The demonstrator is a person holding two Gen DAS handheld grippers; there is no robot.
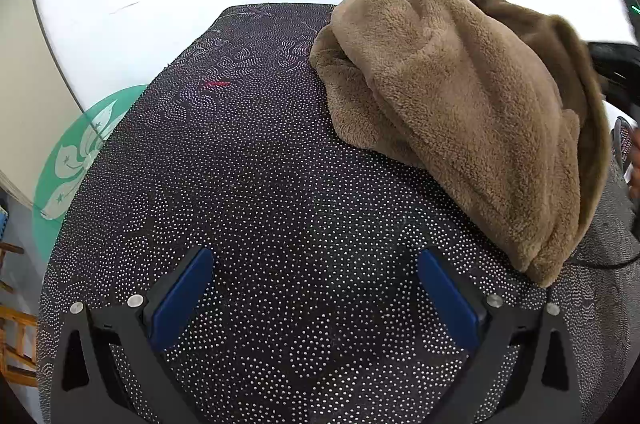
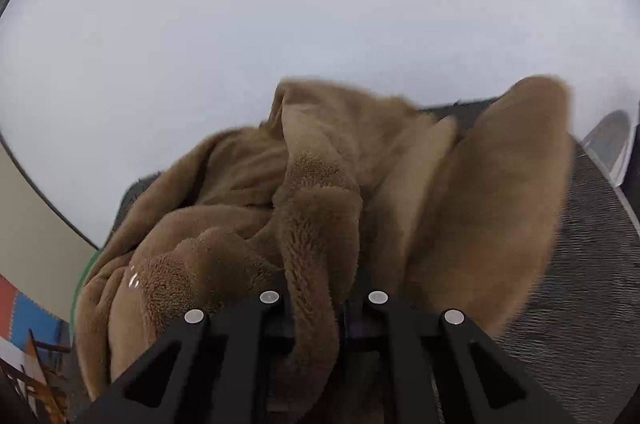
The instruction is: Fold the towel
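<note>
Nearest in the right wrist view, the right tool [image 2: 320, 298] has its black fingers drawn close together with a thick fold of the brown towel [image 2: 320, 208] clenched between them. From that pinch the fleecy cloth rises and spreads in bunched ridges to the left and in one broad smooth flap to the right, blurred at its edges. Grey textured cloth of the counter [image 2: 592, 264] shows on the right beyond the flap, and a pale, featureless wall fills everything further back.

Closest in the left wrist view, the left tool [image 1: 316, 260] is released, its two blue pads [image 1: 182, 300] standing wide apart with nothing between them, above the dark dotted cover of the counter [image 1: 248, 184]. Further off, on the right half of that cover, the towel [image 1: 452, 112] sits in a crumpled heap, well apart from the blue pads. A small red mark [image 1: 216, 84] lies on the cover further back, to the left of the heap. Past the left edge a teal disc with a white flower emblem [image 1: 76, 152] lies lower down.
</note>
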